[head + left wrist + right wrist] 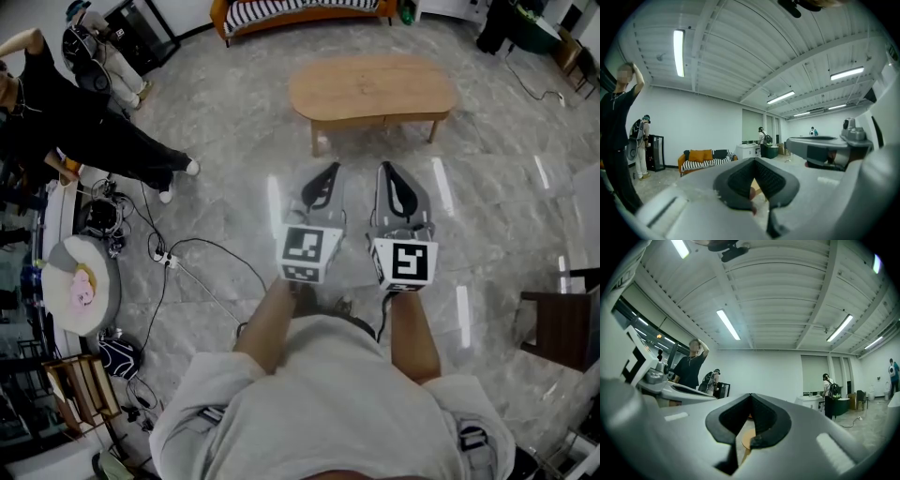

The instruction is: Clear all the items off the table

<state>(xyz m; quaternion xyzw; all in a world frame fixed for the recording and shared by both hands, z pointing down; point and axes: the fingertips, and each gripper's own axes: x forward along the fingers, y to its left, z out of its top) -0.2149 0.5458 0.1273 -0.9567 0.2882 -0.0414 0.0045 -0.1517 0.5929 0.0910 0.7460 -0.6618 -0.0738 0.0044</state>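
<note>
The left gripper (328,171) and right gripper (386,171) hang side by side over the floor, fingers pressed together on nothing. The wooden desk (370,86) stands well ahead. Its top looks bare, though small flat items might escape this view. No container shows, so no handling can be judged.

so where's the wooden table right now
In the head view the wooden table stands top centre, straight ahead of the left claw and right claw, with the orange sofa just beyond it.
</note>
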